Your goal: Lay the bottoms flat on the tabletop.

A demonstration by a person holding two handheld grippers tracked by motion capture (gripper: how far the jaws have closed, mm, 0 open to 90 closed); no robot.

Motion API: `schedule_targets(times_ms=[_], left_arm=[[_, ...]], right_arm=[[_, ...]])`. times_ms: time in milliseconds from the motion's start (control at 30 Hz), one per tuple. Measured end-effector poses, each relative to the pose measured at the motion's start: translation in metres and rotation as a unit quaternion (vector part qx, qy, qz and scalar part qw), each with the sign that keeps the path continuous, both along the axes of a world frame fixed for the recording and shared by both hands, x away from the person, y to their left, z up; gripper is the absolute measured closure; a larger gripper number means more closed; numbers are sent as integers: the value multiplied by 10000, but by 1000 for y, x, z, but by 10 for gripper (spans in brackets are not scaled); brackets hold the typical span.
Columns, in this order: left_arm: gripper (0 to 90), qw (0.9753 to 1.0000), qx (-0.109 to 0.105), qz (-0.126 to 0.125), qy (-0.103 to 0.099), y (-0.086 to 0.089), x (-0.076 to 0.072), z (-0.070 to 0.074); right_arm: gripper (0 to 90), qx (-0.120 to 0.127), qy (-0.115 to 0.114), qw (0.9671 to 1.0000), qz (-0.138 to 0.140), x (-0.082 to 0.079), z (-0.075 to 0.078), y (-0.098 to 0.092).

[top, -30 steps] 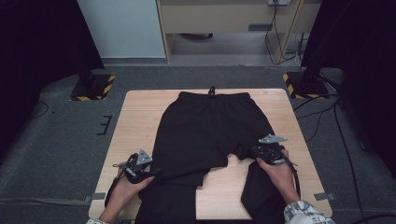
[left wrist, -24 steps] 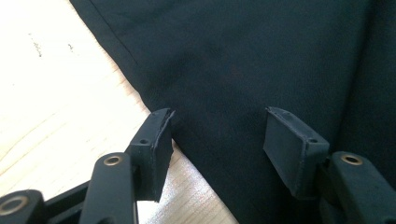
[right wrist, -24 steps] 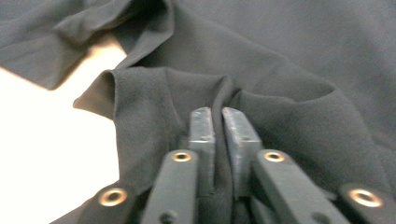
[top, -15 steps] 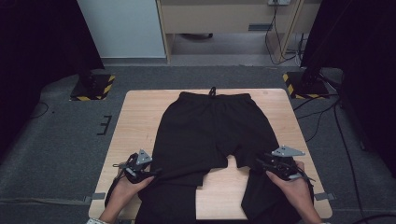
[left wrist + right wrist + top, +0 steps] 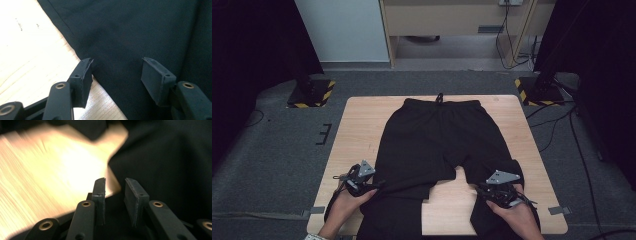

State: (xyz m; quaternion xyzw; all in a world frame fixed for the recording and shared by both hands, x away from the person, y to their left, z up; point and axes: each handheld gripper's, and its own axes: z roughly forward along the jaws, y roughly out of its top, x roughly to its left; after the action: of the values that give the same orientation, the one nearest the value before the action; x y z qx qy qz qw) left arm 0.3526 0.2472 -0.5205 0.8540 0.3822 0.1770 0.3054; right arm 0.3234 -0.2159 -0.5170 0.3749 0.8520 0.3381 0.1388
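Wooden counter (image 5: 357,125) is covered by black trousers (image 5: 437,140). Left gripper (image 5: 116,68) is held wide open over a trouser edge. Right gripper (image 5: 115,186) is kept narrowly open above cloth, nothing gripped.

Bare wood on the table (image 5: 357,130) runs along both long sides of the black trousers (image 5: 432,145), leaving open lanes at left and right. A small bare patch lies between the two trouser legs near the front edge. The left gripper (image 5: 362,181) and right gripper (image 5: 499,187) occupy the near corners; nothing else stands on the tabletop.
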Motion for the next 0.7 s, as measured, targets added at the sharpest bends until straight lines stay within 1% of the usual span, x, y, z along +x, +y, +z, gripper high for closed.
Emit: schedule_targets(times_ms=[67, 100, 200, 233, 267, 300, 367, 400, 433, 467, 500, 533, 567, 600, 633, 700], left_arm=[[410, 10000, 1, 4, -5, 0, 0, 0], [410, 10000, -4, 8, -4, 0, 0, 0], [410, 10000, -16, 18, 7, 0, 0, 0], [410, 10000, -33, 23, 9, 1, -1, 0], [410, 10000, -33, 23, 9, 1, -1, 0], [410, 10000, -13, 14, 14, 1, -1, 0], [410, 10000, -18, 23, 21, 0, -1, 0], [410, 10000, -18, 23, 21, 0, -1, 0], [410, 10000, -15, 26, 23, 0, -2, 0], [409, 10000, -24, 38, 23, 0, -2, 0], [409, 10000, -21, 44, 31, 0, -1, 0], [408, 10000, -30, 46, 34, 0, -1, 0], [408, 10000, -36, 48, 37, 1, -1, 0], [407, 10000, -36, 48, 37, 1, -1, 0], [407, 10000, -42, 51, 39, 1, -1, 0], [407, 10000, -57, 57, 38, 1, -1, 0]], right_arm=[[711, 2, 90, 10000, -3, 0, -4, -5], [713, 58, 124, 9999, -26, -1, -4, -7], [713, 75, 183, 9998, 2, -3, -4, -11], [714, 108, 256, 9996, 74, -10, -4, -17], [714, 108, 256, 9996, 74, -10, -4, -17], [714, 94, 336, 9993, 140, -21, -2, -24], [702, 198, 531, 9980, 278, -33, 0, -32], [702, 198, 531, 9980, 278, -33, 0, -32], [682, 213, 430, 9983, 344, -38, 2, -36], [650, 406, 88, 9989, 233, -43, 12, -47], [636, 616, -81, 9980, 68, -42, 19, -55], [615, 785, -198, 9967, -102, -39, 25, -64], [598, 864, -312, 9954, -281, -34, 30, -72], [598, 864, -312, 9954, -281, -34, 30, -72], [561, 881, -379, 9936, -603, -24, 34, -86], [522, 758, -469, 9917, -924, -13, 34, -99]])
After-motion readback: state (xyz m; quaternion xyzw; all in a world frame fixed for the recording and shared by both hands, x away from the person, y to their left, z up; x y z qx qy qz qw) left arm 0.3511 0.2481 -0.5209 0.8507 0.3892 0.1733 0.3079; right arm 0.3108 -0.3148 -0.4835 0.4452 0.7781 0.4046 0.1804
